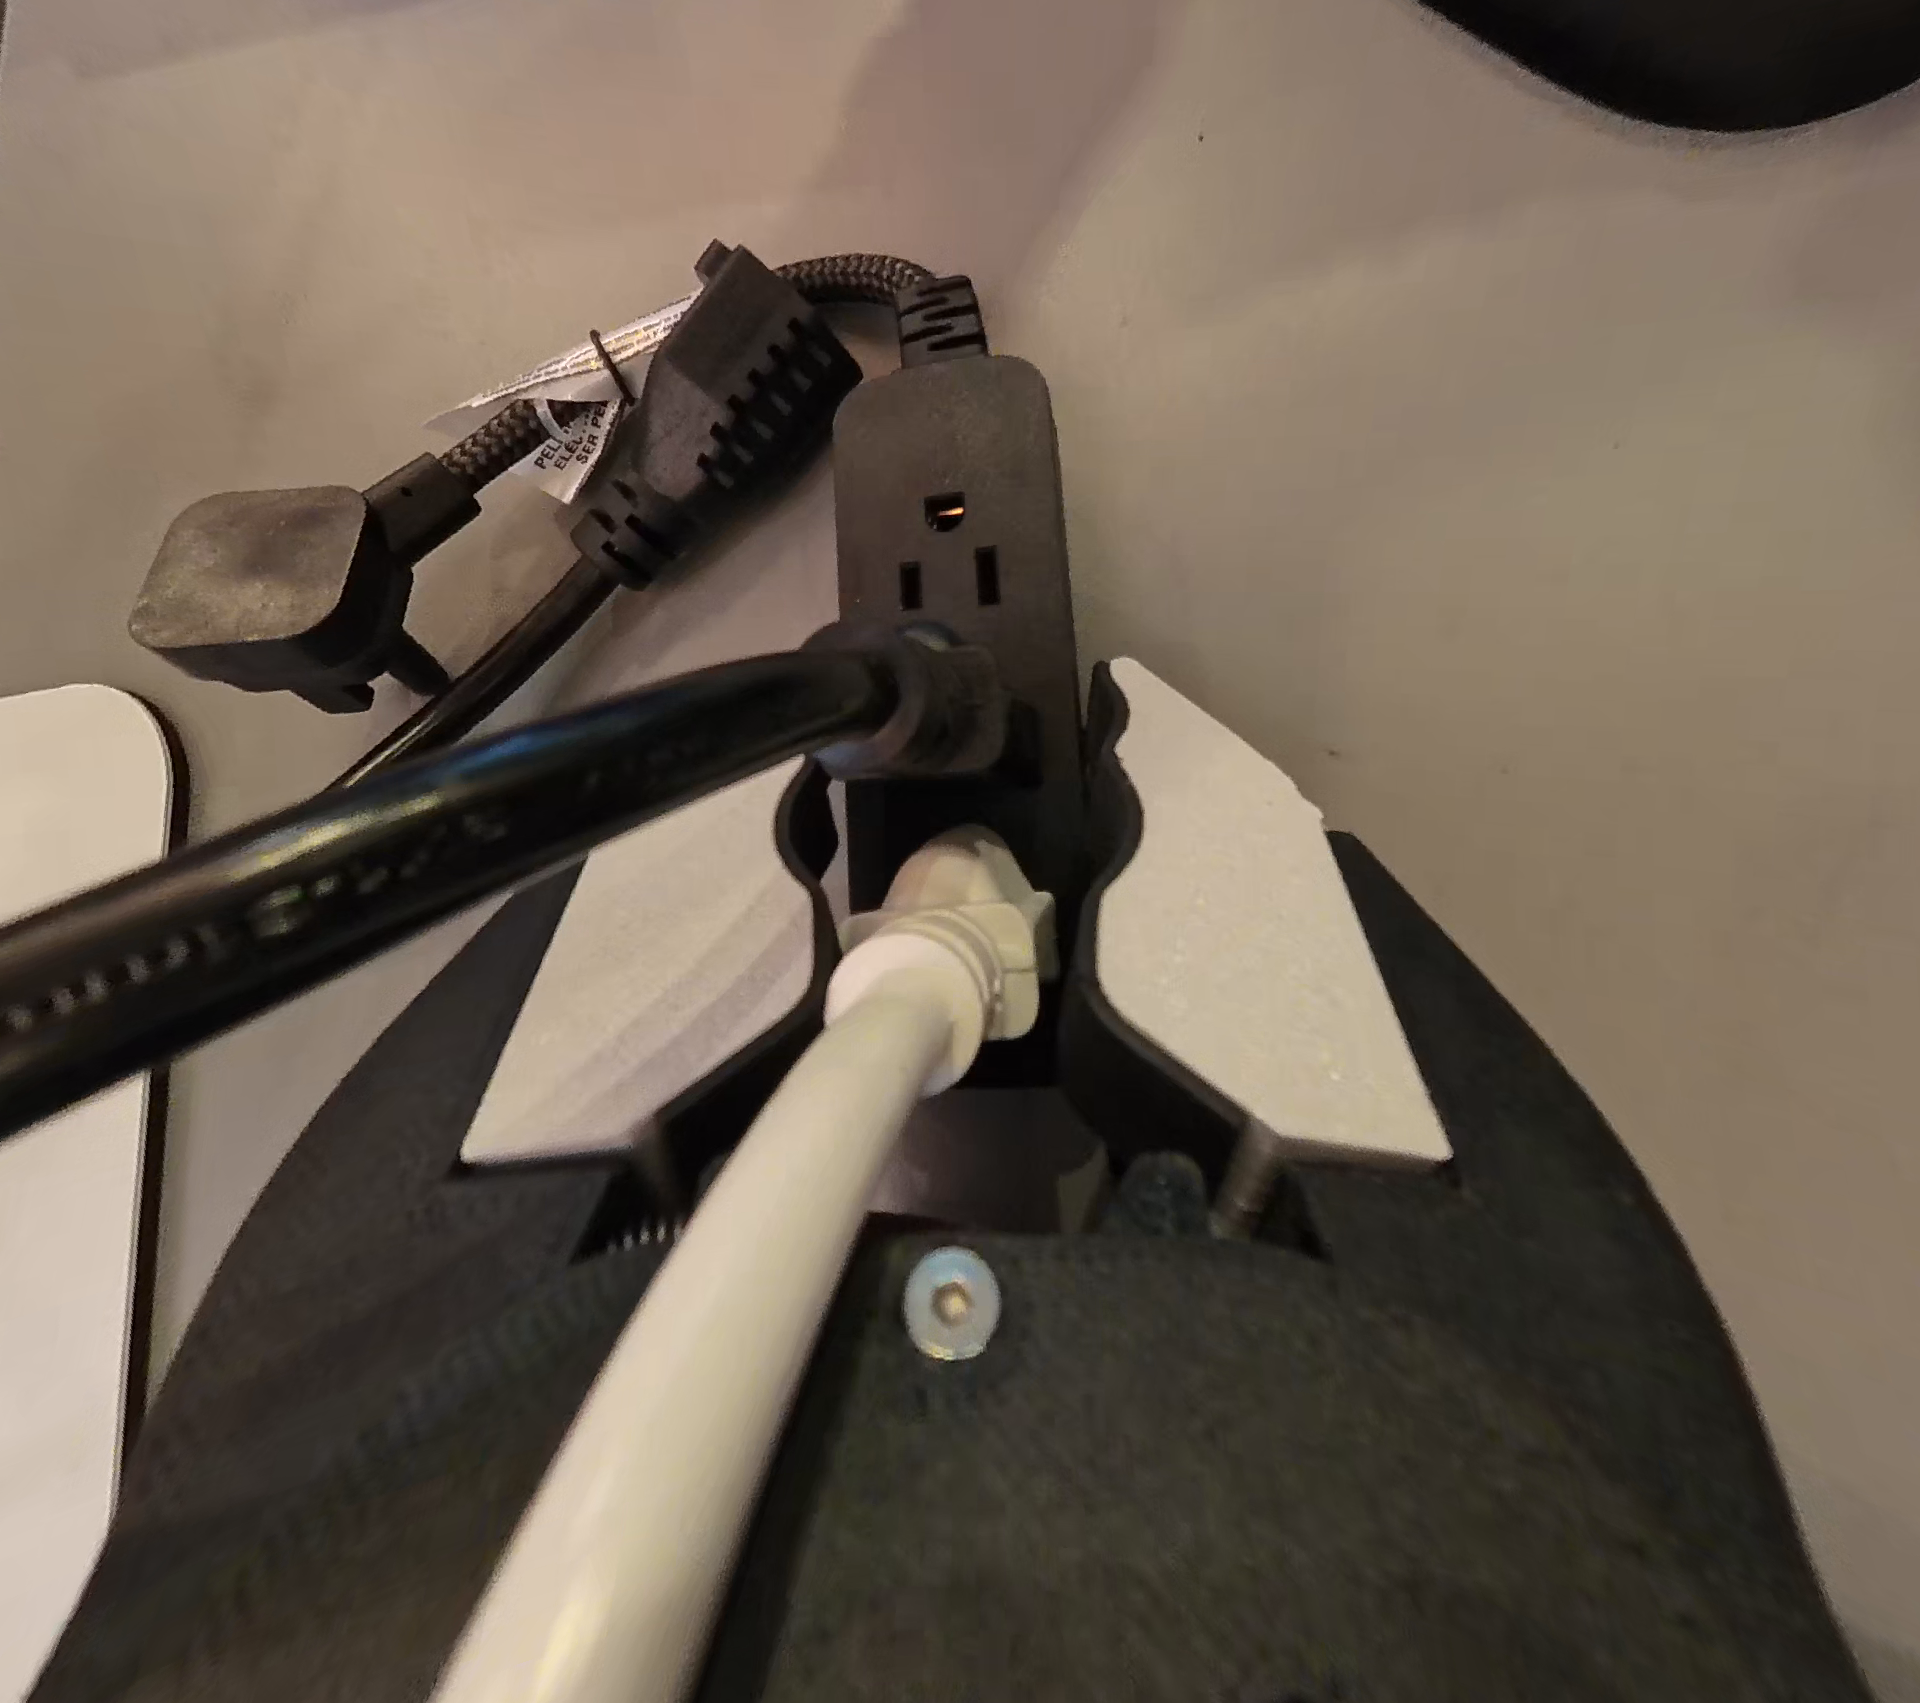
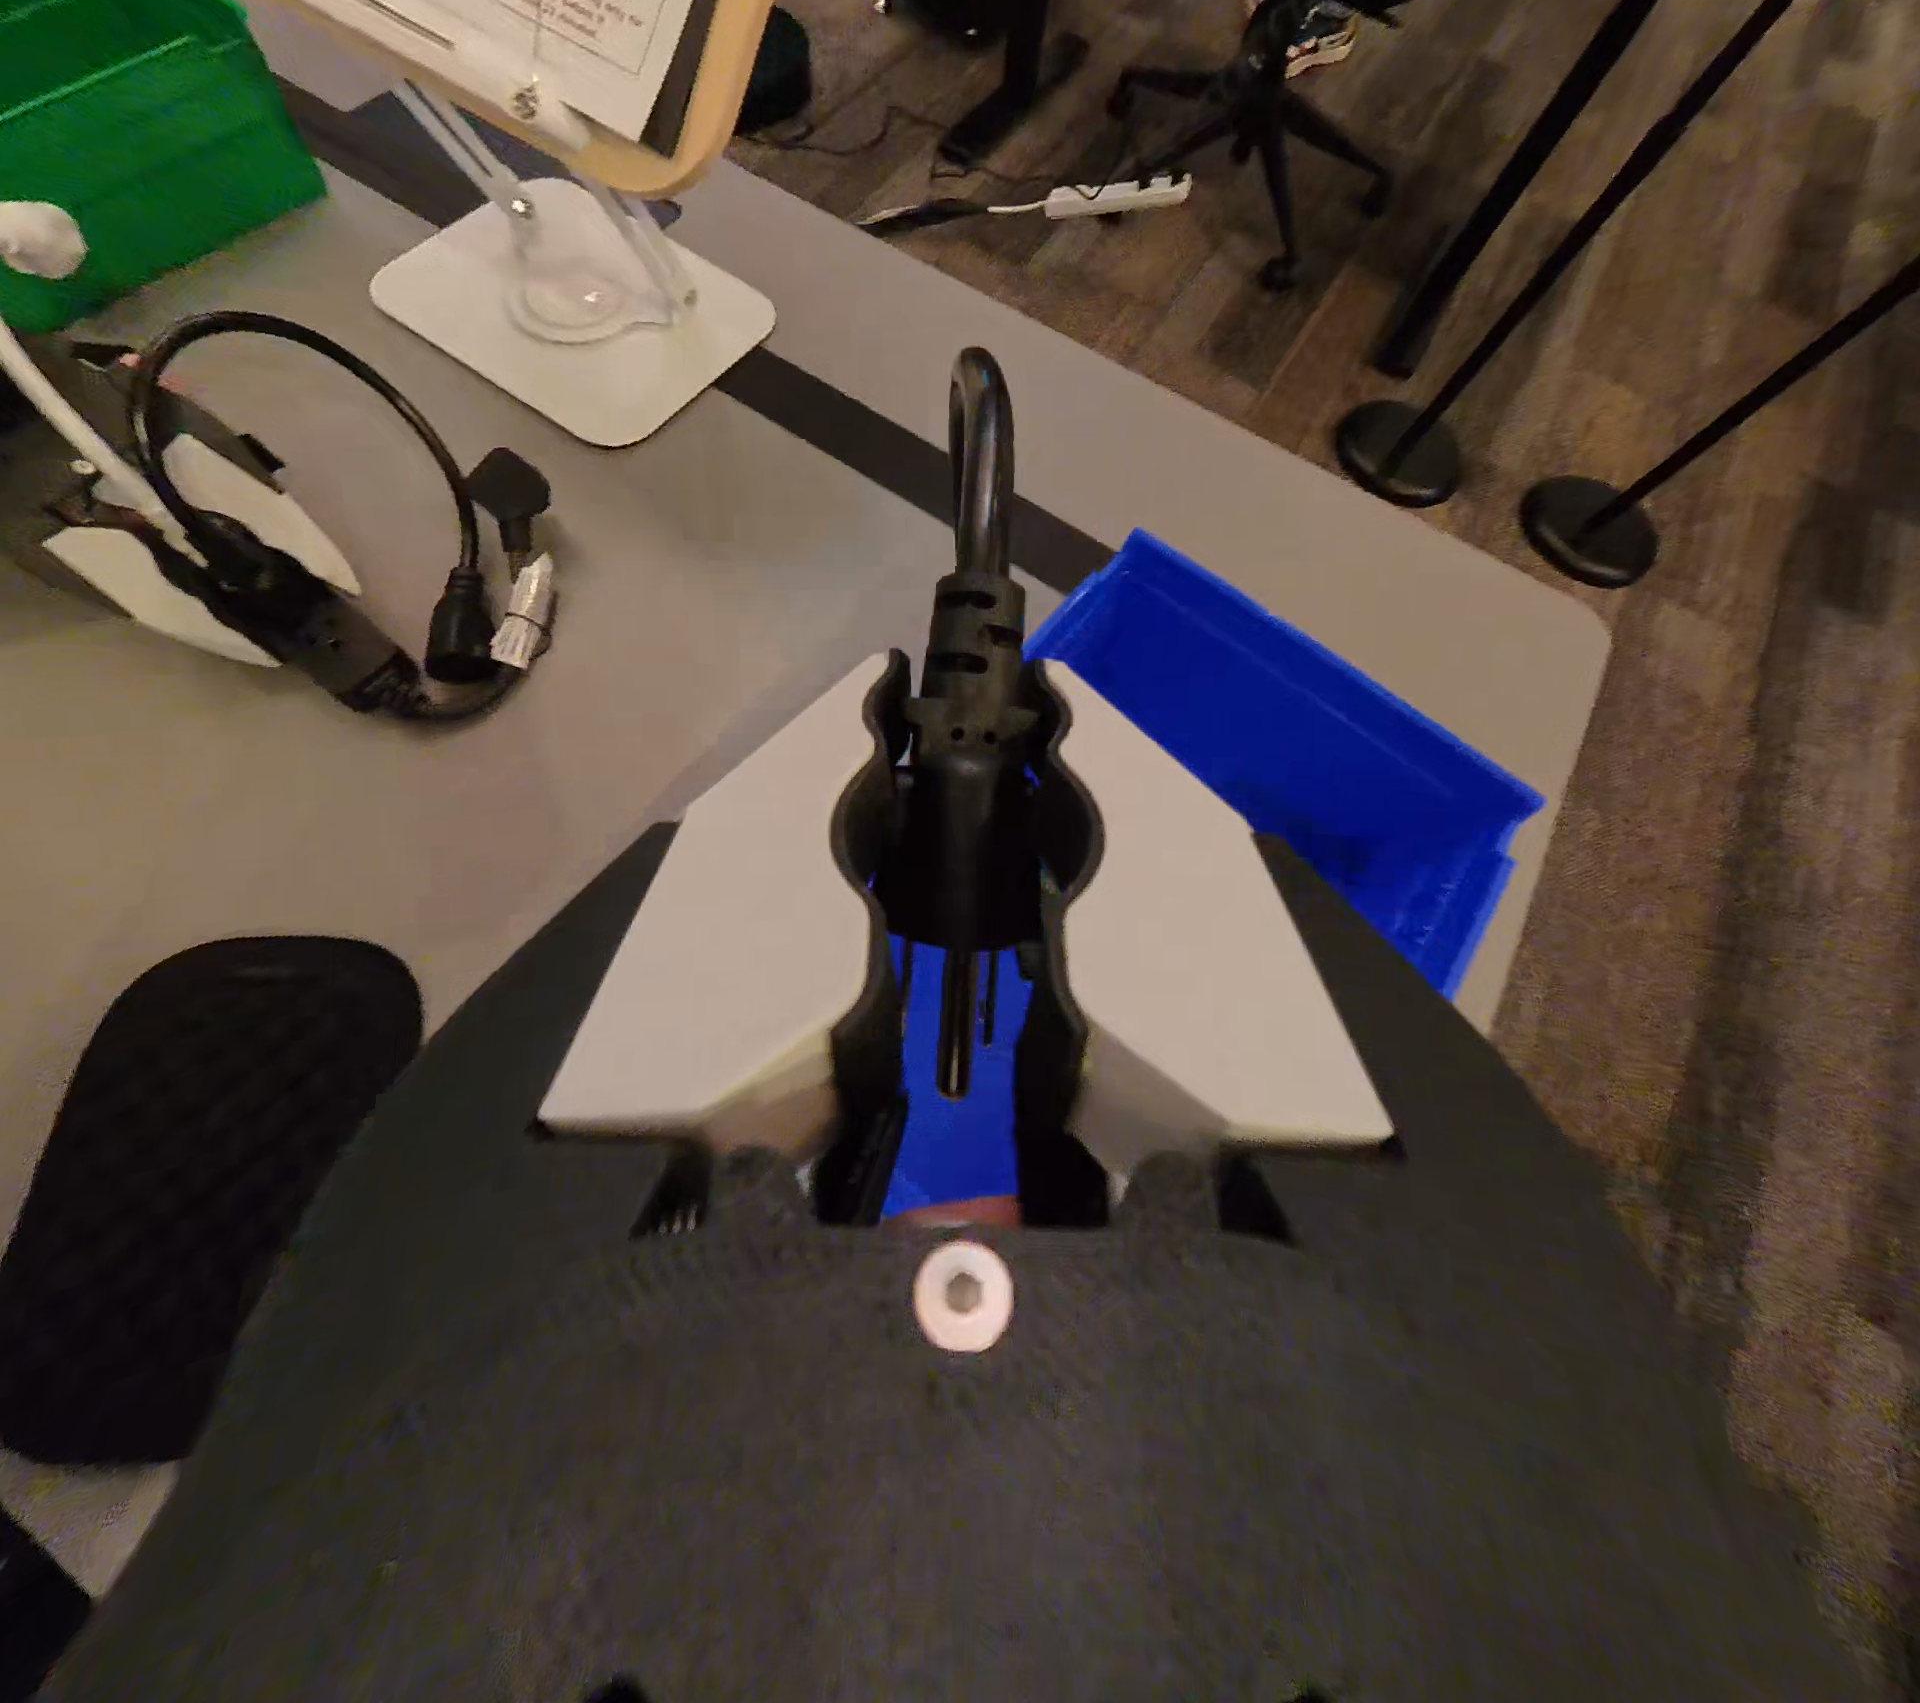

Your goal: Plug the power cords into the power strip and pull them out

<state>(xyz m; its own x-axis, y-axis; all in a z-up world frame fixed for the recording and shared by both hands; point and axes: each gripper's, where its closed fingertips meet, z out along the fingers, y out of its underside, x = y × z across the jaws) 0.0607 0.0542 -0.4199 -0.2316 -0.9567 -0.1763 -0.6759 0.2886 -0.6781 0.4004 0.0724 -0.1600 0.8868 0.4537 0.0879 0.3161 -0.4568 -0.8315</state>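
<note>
Both tongs are pinching something. With the left gripper (image 1: 961, 832) we clamp the black power strip (image 1: 951, 552) by its two long sides, its fingers pressed against the strip; with the right gripper (image 2: 961, 780) we squeeze a black plug (image 2: 961, 832), held up in the air with its metal prongs pointing back toward the camera and its black cable (image 2: 977, 448) bending in a loop beyond the fingertips.

On the power strip we see a white plug (image 1: 982, 926) seated in the outlet nearest to the camera, with its white cord (image 1: 727, 1290) running back over the gripper body; a black plug (image 1: 935, 697) sits in the middle outlet, and its thick black cord (image 1: 416, 812) leaves to the left; the far outlet (image 1: 951, 557) shows its open slots. Just beside the strip, on its left, lie a loose black connector (image 1: 727, 427) with a paper tag (image 1: 582, 396) and a flat black plug (image 1: 265, 583) on a braided cable.

In the right wrist view the strip lies near the left edge of the grey tabletop (image 2: 675, 614); a blue bin (image 2: 1299, 739) stands at the right edge, partly under the held plug; a green bin (image 2: 125, 115) and a framed sheet on a white stand (image 2: 582, 323) are at the far edge; a black wrist rest (image 2: 197, 1165) lies at the near left.
</note>
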